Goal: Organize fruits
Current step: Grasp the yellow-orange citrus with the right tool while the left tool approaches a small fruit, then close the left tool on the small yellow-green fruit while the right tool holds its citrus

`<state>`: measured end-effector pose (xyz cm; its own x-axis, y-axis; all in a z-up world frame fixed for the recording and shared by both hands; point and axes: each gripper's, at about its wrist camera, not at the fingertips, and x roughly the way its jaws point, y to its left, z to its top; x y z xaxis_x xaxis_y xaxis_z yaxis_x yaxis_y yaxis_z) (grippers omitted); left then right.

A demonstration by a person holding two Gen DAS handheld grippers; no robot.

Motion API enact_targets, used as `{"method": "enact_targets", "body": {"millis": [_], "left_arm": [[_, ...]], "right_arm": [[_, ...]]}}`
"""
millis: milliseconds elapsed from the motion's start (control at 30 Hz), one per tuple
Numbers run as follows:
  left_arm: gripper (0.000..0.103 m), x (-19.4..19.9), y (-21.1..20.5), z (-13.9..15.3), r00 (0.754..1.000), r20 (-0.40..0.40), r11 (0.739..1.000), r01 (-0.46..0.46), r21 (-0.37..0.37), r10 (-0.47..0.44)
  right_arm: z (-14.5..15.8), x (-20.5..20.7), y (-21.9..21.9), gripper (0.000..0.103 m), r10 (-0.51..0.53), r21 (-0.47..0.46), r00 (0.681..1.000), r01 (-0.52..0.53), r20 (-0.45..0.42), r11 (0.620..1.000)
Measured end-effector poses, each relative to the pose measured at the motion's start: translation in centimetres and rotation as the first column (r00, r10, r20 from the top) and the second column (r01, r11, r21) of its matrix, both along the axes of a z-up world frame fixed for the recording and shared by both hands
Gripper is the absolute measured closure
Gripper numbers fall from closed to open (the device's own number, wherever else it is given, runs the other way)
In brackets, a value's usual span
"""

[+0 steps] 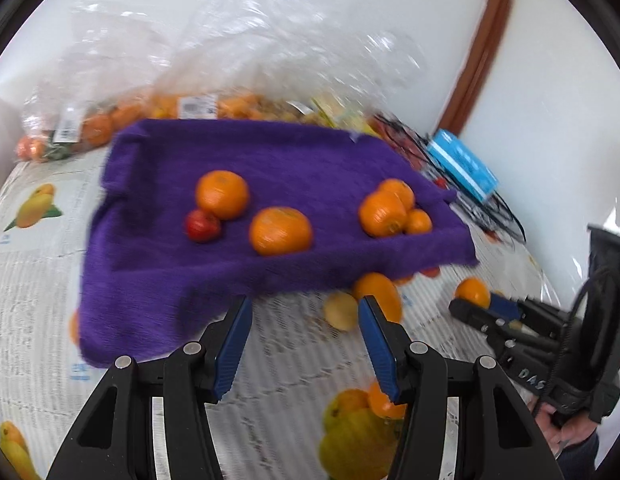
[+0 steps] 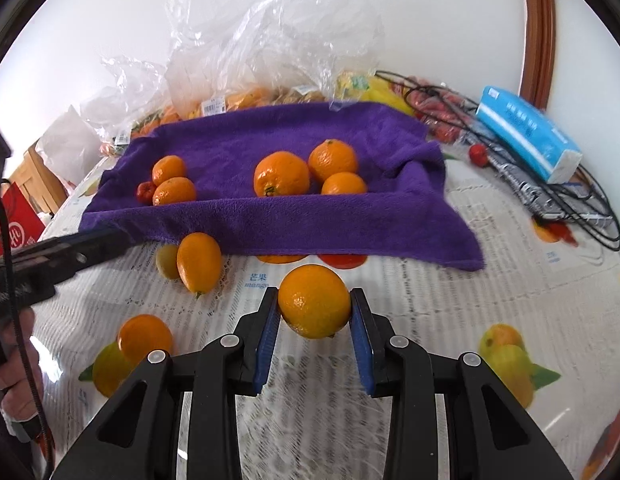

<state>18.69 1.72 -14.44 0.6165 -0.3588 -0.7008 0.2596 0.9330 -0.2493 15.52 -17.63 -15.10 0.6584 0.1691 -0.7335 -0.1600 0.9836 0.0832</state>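
Right gripper (image 2: 314, 312): I see its two blue pads clamped on a held orange (image 2: 313, 301), one pad on each side of the fruit.
Held orange: round, bright, slightly dimpled skin with a glossy highlight; it sits between the fingertips just in front of the purple towel (image 2: 270, 216), above the printed tablecloth (image 2: 449, 320).
Left gripper (image 1: 306, 320): my jaws stand apart with nothing between them, pointed at the near edge of the towel.
Fruit on towel: five oranges of mixed size, three bunched on the right (image 2: 282, 174) and two on the left (image 2: 174, 191), with a small red fruit (image 2: 145, 192) touching the left pair.
Loose fruit: an elongated orange (image 2: 198, 262) lies just off the towel's front edge, touching a small yellowish fruit (image 2: 167, 261); another orange (image 2: 145, 340) rests nearer me on the left.
Background: clear plastic bags (image 2: 246, 52) holding more orange fruit behind the towel, a blue packet (image 2: 525, 132) and black cables (image 2: 569, 200) to the right.
Uncertain: the left wrist view is blurred, so I cannot say whether the shapes under the towel's front hem are real fruit or printed ones.
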Motion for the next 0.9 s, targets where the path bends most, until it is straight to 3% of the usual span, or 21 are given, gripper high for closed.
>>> {"method": "enact_targets", "body": {"millis": [100,267,367,667,833,900], "left_arm": [[0.051,0.3,-1.2,-0.6,1.0,-0.015,0.999,-0.001,0.044,0.002],[0.052,1.1,-2.0,-1.3,0.998,-0.061,0.999,-0.009,0.033,0.011],[0.06,1.4,-2.4,-1.5,0.998,-0.067,0.998,-0.018,0.055,0.022],[0.066,1.7,-3.5,-2.0,0.998,-0.048,0.99,-0.038,0.136,0.045],[0.078,2.1,-4.4,-2.1,0.998,-0.032,0.982,-0.046,0.182,0.053],[0.079,2.1,-4.7,-2.1,0.999,-0.027,0.98,-0.037,0.195,0.043]], "right_arm": [[0.4,-0.7,-0.8,0.068,0.0,0.001,1.0,0.0,0.01,1.0],[0.5,-1.4,-1.8,0.068,0.004,0.009,1.0,-0.004,0.022,1.0],[0.3,-1.6,-2.1,0.068,0.007,0.015,1.0,-0.008,0.022,1.0],[-0.3,-1.5,-3.0,0.068,0.01,0.037,1.0,-0.011,0.019,0.999],[-0.9,-0.6,-3.0,0.068,0.014,0.054,1.0,-0.013,-0.017,0.998],[-1.1,-0.3,-3.0,0.068,0.017,0.059,0.999,-0.015,-0.031,0.998]]}}
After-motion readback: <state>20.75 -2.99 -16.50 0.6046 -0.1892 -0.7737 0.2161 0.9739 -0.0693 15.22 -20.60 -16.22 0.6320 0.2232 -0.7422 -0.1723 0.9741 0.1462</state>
